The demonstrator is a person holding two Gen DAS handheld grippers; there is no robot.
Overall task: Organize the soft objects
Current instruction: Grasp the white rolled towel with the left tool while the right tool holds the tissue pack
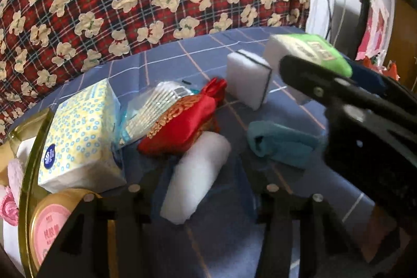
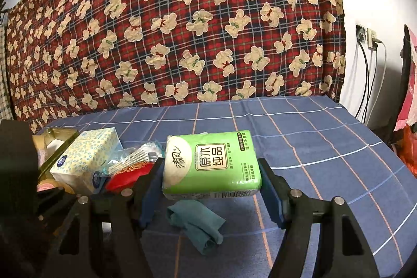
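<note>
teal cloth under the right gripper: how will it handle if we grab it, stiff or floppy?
Likely floppy: the teal cloth lies crumpled in loose folds on the blue sheet. Probably light, and it would drape from the pads. It shouldn't roll; a push would likely bunch it.

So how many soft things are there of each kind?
Tissue packs: 2, green one, yellow dotted one
White sponges: 2
Teal cloth: 1
Red satin pouch: 1
Total: 6
</note>
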